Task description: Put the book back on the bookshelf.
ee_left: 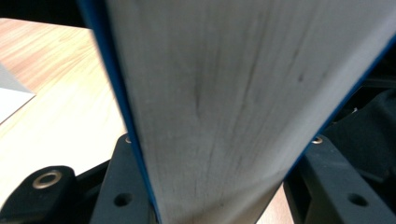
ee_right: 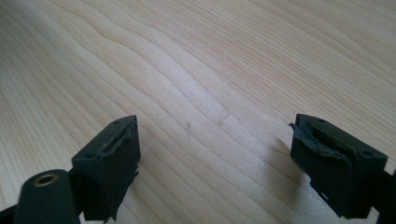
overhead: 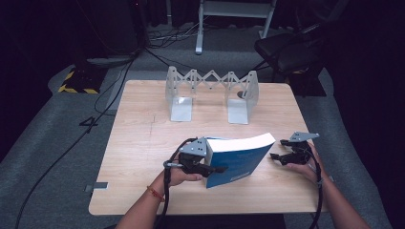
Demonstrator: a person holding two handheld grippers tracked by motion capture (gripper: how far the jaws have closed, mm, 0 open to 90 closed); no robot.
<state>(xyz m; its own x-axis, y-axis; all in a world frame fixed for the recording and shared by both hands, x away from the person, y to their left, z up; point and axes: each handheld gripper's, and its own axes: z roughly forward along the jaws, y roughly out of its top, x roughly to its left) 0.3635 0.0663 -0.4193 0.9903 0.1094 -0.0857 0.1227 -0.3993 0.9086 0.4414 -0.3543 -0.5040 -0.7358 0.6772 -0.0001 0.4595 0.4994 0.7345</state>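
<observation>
Dark room all round, cables and a chair beyond; pale wooden desk (overhead: 143, 143) lit in the middle. At the desk's twelve o'clock edge, an expanding metal bookend rack (overhead: 211, 93), two upright plates joined by a zigzag lattice, nothing between them. Near the desk's six o'clock side, slightly toward five, a thick blue paperback book (overhead: 239, 160), tipped up on one edge and leaning, pale page block uppermost. Left hand-held gripper (overhead: 206, 164) at the book's nine o'clock end, clamped across the thickness: in the left gripper view, both black jaws hard against the blue covers with the page block (ee_left: 243, 107) rising between them. Right hand-held gripper (overhead: 279, 156) at the book's three o'clock end, just beside it but apart, jaws spread wide and holding nothing; in the right gripper view, only bare wood grain (ee_right: 201, 84) between the two pads. Judging by this: book already picked off its flat side and secured by one hand, release by the other hand complete. Left to do, most likely: carrying the book up toward twelve o'clock, standing it upright between the rack's plates, then letting go. Roughly a third of the way along, no placement yet.
</observation>
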